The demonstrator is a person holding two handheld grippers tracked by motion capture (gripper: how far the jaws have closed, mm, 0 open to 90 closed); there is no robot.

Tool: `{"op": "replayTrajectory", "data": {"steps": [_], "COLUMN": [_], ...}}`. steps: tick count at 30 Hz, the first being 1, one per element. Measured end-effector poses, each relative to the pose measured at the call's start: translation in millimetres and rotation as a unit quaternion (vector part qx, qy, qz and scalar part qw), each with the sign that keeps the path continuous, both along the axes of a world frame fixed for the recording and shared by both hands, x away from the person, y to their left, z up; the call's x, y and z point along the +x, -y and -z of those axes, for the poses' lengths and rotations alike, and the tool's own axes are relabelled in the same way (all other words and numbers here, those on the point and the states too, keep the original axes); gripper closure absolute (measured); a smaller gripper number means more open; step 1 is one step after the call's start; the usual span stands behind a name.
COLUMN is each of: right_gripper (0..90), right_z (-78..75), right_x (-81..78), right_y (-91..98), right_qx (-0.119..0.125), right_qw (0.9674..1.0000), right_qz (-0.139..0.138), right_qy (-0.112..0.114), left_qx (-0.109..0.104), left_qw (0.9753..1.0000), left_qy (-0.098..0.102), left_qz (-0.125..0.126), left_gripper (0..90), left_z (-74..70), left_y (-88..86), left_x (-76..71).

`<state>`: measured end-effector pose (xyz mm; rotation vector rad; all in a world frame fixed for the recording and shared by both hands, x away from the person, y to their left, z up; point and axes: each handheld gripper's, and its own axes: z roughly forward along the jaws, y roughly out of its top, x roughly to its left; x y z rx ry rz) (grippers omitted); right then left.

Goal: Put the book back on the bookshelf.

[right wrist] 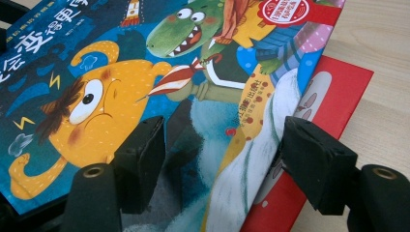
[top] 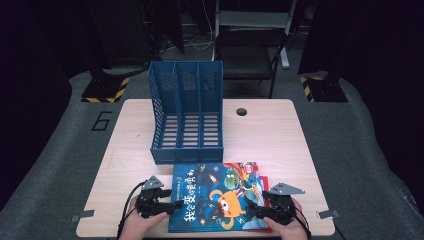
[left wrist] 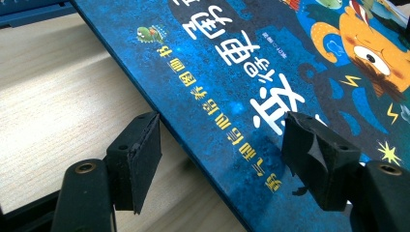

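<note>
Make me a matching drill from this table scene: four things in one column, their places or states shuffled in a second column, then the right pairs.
Things:
1. blue file rack
2. blue picture book
3. red book
4. left gripper

Places or states:
A. lies underneath, peeking out at the right edge
B. jaws apart at the picture book's left edge
C. stands upright at the far side of the table, three slots
D. lies flat on top, cover up, near the front edge

Pairs: 1-C, 2-D, 3-A, 4-B
</note>
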<state>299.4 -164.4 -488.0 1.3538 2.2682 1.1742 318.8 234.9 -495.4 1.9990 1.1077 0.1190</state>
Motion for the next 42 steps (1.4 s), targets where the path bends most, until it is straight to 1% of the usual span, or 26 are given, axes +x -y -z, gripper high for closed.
{"op": "replayTrajectory", "data": {"steps": [1, 2, 4, 5, 6, 8, 9, 10, 11, 14, 16, 17, 18, 20, 22, 23, 26, 29, 31, 32, 33, 35, 39, 40, 41, 42], "right_gripper": [32.0, 32.0, 32.0, 32.0, 31.9, 31.9, 31.8, 31.7, 31.6, 31.6, 31.6, 31.6, 31.6, 31.6, 31.5, 30.9, 30.8, 30.9, 31.6, 31.7, 31.7, 31.5, 31.3, 31.5, 31.6, 31.9], "right_z": [0.1, 0.2, 0.4, 0.3, 0.3, 0.5, 0.6, 0.6, 0.8, 0.9, 1.2, 1.2, 1.2, 1.4, 1.4, 1.9, 2.4, 2.5, 2.5, 2.8, 2.8, 2.9, 2.0, 1.8, 1.0, 0.4], "right_x": [0.0, 0.4, 0.3, 0.6, 0.5, 1.4, 2.1, 2.7, 3.4, 6.1, 8.1, 8.1, 8.8, 11.6, 12.4, 14.1, 16.1, 16.8, 16.7, 16.8, 16.8, 15.2, 10.7, 8.8, 6.4, 4.2], "right_y": [-0.6, -0.9, -3.3, -4.1, -5.5, -7.5, -8.5, -9.4, -10.2, -12.6, -13.2, -13.2, -14.0, -16.0, -16.9, -19.4, -22.0, -22.2, -21.6, -20.8, -20.8, -21.3, -20.9, -20.7, -19.7, -18.8], "right_qx": [0.001, -0.001, 0.002, -0.001, 0.000, -0.003, -0.005, -0.006, -0.006, -0.001, 0.003, 0.003, 0.005, 0.004, 0.005, 0.001, -0.005, -0.005, -0.005, -0.008, -0.008, -0.017, -0.020, -0.018, -0.022, -0.024], "right_qw": [1.0000, 1.0000, 1.0000, 1.0000, 1.0000, 1.0000, 0.9999, 0.9999, 0.9999, 0.9999, 0.9999, 0.9999, 0.9999, 0.9999, 0.9999, 0.9999, 0.9997, 0.9997, 0.9997, 0.9995, 0.9995, 0.9993, 0.9993, 0.9994, 0.9994, 0.9993], "right_qz": [0.000, -0.003, -0.004, -0.006, -0.005, -0.007, -0.010, -0.010, -0.011, -0.009, -0.009, -0.009, -0.007, -0.007, -0.007, -0.008, -0.009, -0.011, -0.012, -0.017, -0.017, -0.020, -0.023, -0.019, -0.020, -0.024], "right_qy": [0.000, 0.002, 0.001, 0.002, 0.002, 0.005, 0.006, 0.007, 0.008, 0.008, 0.008, 0.008, 0.007, 0.008, 0.009, 0.013, 0.021, 0.021, 0.021, 0.025, 0.025, 0.027, 0.023, 0.021, 0.016, 0.014], "left_qx": [0.002, 0.006, 0.002, 0.003, -0.002, -0.002, -0.003, -0.002, -0.002, -0.003, -0.003, -0.003, -0.005, -0.006, -0.008, -0.011, -0.010, -0.011, -0.010, -0.007, -0.007, -0.004, -0.008, -0.007, -0.005, -0.006], "left_qw": [1.0000, 1.0000, 1.0000, 1.0000, 0.9999, 0.9999, 0.9998, 0.9998, 0.9999, 0.9998, 0.9997, 0.9998, 0.9997, 0.9995, 0.9994, 0.9993, 0.9993, 0.9994, 0.9992, 0.9992, 0.9991, 0.9992, 0.9993, 0.9993, 0.9994, 0.9992], "left_qy": [-0.004, 0.001, 0.001, -0.001, 0.002, 0.003, -0.001, 0.003, -0.002, 0.001, -0.004, -0.001, -0.001, 0.006, 0.006, 0.006, 0.005, 0.003, 0.007, 0.004, 0.008, 0.007, -0.003, -0.003, -0.006, 0.000], "left_qz": [0.004, 0.003, -0.005, -0.003, -0.013, -0.014, -0.017, -0.020, -0.015, -0.021, -0.023, -0.022, -0.025, -0.030, -0.034, -0.037, -0.036, -0.034, -0.039, -0.039, -0.040, -0.038, -0.037, -0.036, -0.034, -0.039], "left_gripper": [30.6, 30.7, 31.0, 31.1, 31.4, 31.9, 32.0, 32.0, 32.1, 32.2, 32.2, 32.2, 32.2, 32.2, 32.3, 32.3, 32.3, 32.5, 32.6, 32.5, 32.5, 32.4, 32.0, 32.0, 32.0, 32.1], "left_z": [-0.6, -0.6, -0.3, -0.6, 0.4, 0.5, 0.2, 0.4, -0.5, 0.1, -0.5, -0.3, 0.1, 1.1, 1.4, 1.6, 1.6, 1.3, 1.3, 0.3, 0.5, 0.1, 0.2, -0.2, -0.7, -0.1], "left_y": [-1.4, -2.8, -4.2, -6.1, -6.1, -7.8, -8.2, -8.7, -10.1, -11.3, -12.4, -13.5, -13.7, -14.6, -16.1, -16.3, -18.6, -20.0, -19.2, -19.0, -18.6, -18.3, -18.0, -17.8, -17.9, -17.4], "left_x": [0.7, 1.7, 2.9, 4.1, 4.3, 5.2, 4.9, 5.5, 5.9, 6.6, 6.7, 7.7, 8.0, 9.5, 10.9, 11.5, 13.6, 14.6, 13.2, 11.9, 11.0, 8.2, 2.2, 0.5, -1.1, -2.1]}}
